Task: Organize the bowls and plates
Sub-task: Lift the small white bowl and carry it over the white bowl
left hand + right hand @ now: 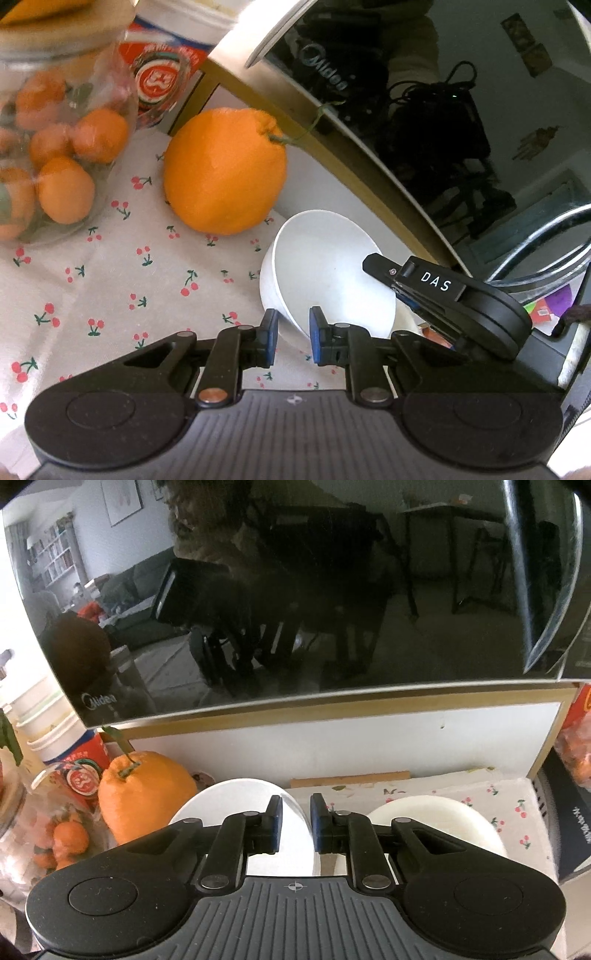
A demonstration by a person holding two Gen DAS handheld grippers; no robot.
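Observation:
A white bowl (325, 273) is tilted above the cherry-print cloth (110, 295) in the left wrist view. My left gripper (293, 339) is shut on its near rim, one pad inside and one outside. My right gripper (424, 291) reaches in from the right and touches the bowl's far side. In the right wrist view my right gripper (296, 825) is shut on the right rim of the same white bowl (236, 797). A cream plate (436, 819) lies on the cloth to the right, partly hidden by the gripper.
A large orange (225, 170) sits just left of the bowl. A glass jar of small oranges (55, 155) stands at the far left. A black microwave (314, 590) on a white shelf rises behind. A dark box (569, 812) stands at the right edge.

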